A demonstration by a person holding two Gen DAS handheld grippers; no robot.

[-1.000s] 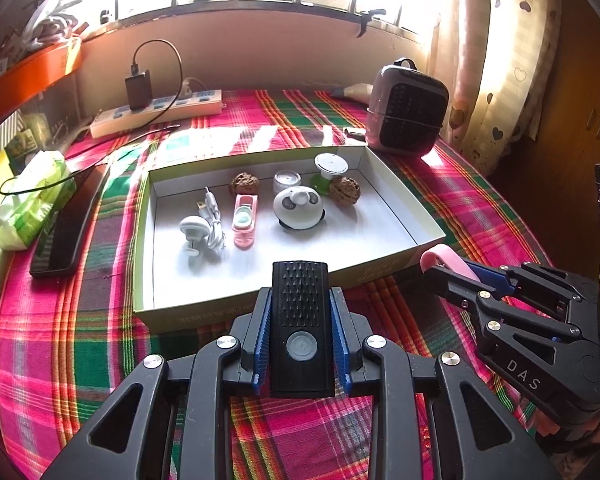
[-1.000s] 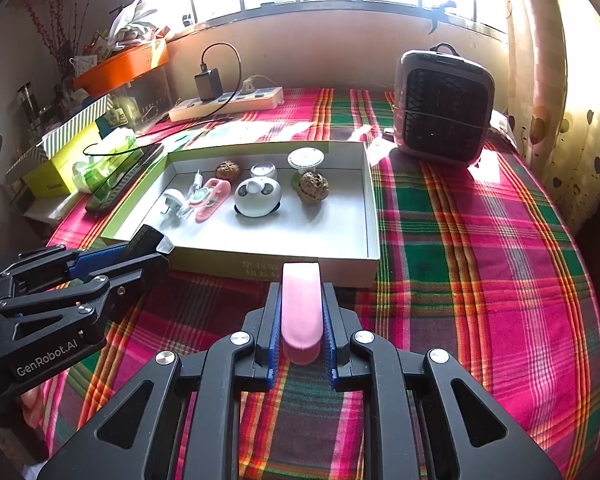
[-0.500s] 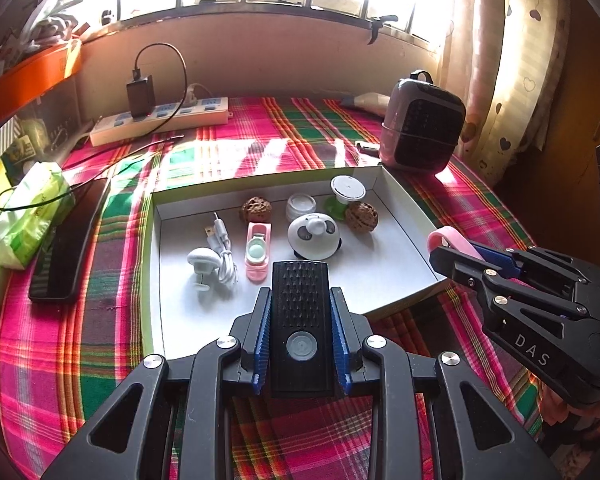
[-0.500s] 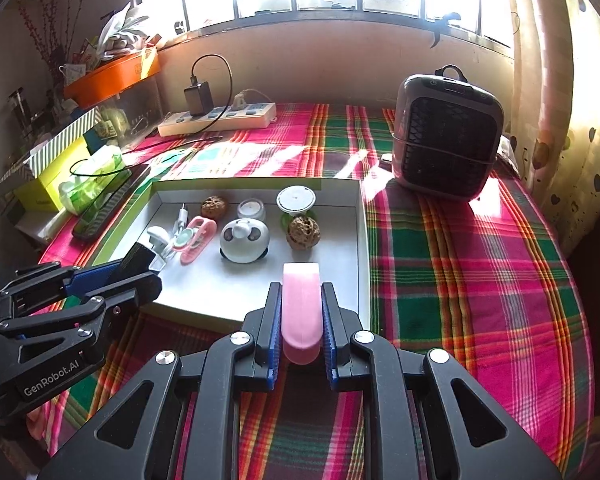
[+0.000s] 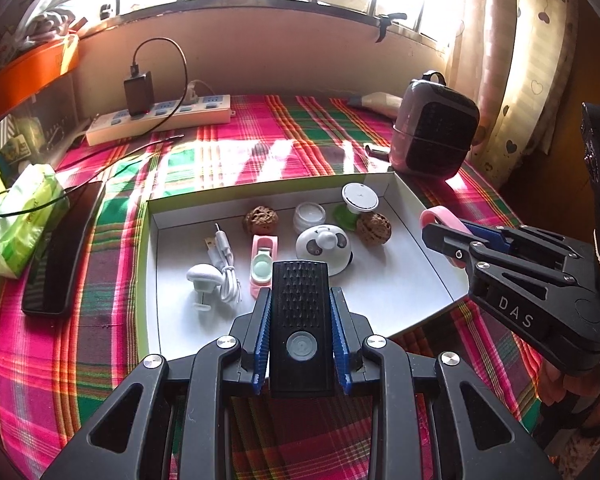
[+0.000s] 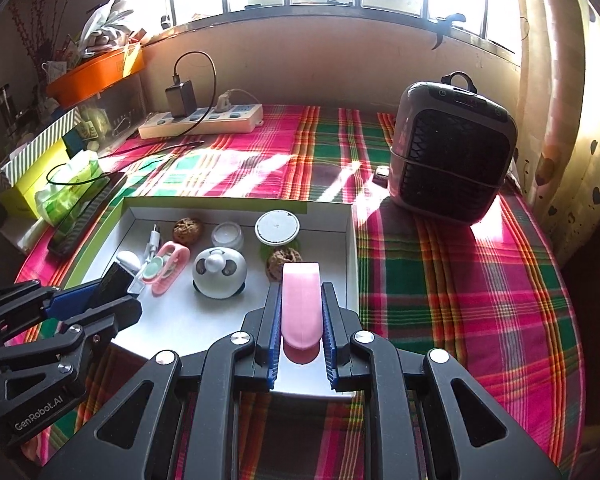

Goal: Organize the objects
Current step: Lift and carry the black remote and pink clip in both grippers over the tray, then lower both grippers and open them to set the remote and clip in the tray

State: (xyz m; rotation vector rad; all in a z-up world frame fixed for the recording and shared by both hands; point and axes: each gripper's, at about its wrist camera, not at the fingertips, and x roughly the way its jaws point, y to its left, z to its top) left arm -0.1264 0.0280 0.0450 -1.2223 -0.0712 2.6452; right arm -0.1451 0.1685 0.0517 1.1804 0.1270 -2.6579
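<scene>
My left gripper [image 5: 300, 320] is shut on a black ribbed device with a round grey button [image 5: 301, 320], held over the near part of a shallow white box [image 5: 428, 248]. My right gripper [image 6: 301, 312] is shut on a flat pink case [image 6: 301, 304], above the box's [image 6: 352, 240] near right part; it shows from the side in the left wrist view [image 5: 444, 224]. Inside the box lie a white plug with cable [image 5: 216, 272], a pink clip [image 5: 262, 264], a panda-shaped fan [image 5: 324, 246], two walnuts [image 5: 261, 219], a small white jar [image 5: 309, 215] and a white round disc on a green base [image 5: 359, 198].
A grey heater [image 6: 452, 152] stands at the back right on the plaid cloth [image 6: 460, 280]. A power strip with a black charger [image 6: 200, 118] lies by the wall. A black remote [image 5: 60, 252] and a green tissue pack [image 5: 20, 216] lie left of the box.
Both grippers have moved forward with their loads, from in front of the box's near edge to above its interior. Neither grip has changed.
</scene>
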